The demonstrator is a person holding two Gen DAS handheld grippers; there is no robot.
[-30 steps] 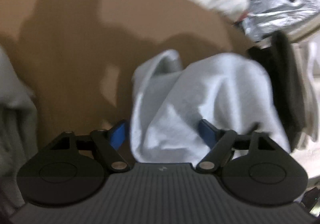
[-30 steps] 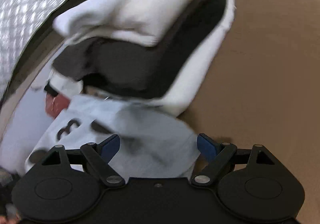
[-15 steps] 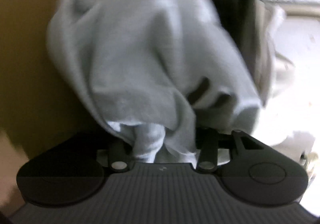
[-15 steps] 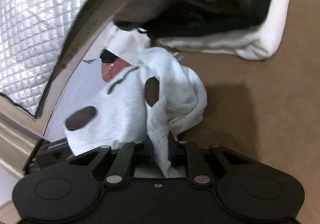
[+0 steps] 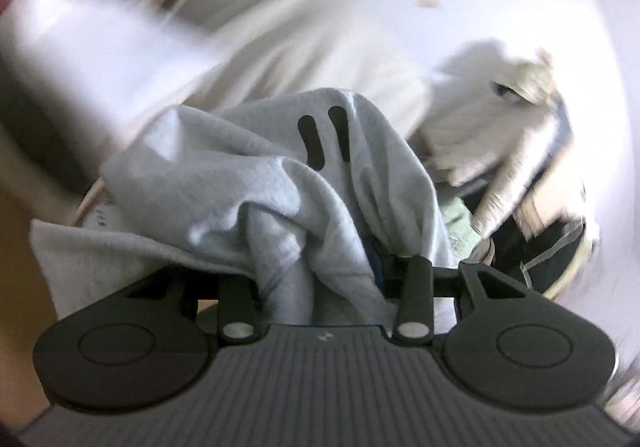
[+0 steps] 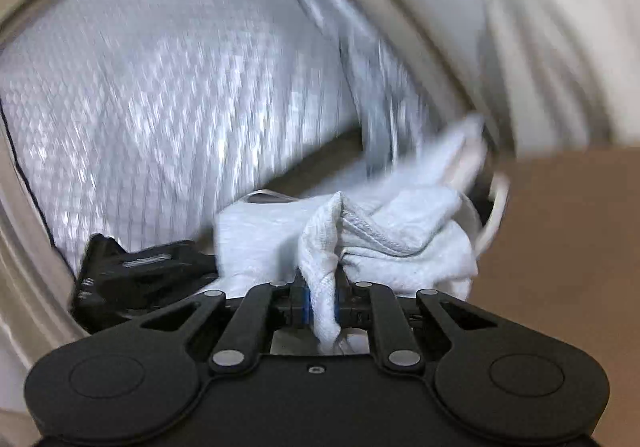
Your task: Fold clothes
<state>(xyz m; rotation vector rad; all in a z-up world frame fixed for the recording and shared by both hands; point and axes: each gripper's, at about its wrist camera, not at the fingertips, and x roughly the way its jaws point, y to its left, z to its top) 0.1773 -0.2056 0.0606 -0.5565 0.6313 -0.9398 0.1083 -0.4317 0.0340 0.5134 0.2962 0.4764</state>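
Observation:
A pale grey garment with black printed marks hangs bunched in front of the left wrist camera. My left gripper is shut on a fold of it, and the cloth drapes over both fingers and hides them. In the right wrist view the same pale grey garment shows its stitched hem. My right gripper is shut on that hem edge, which pokes up between the blue pads. Part of the other black gripper body shows at the lower left.
A silver quilted cover fills the left of the right wrist view. The brown table top lies at the right. Blurred pale cloth and dark items lie on the floor beyond the left gripper.
Both grippers closed on the grey garment and lifted it off the brown table. Both cameras have swung away from the clothes pile toward the floor and the quilted cover.

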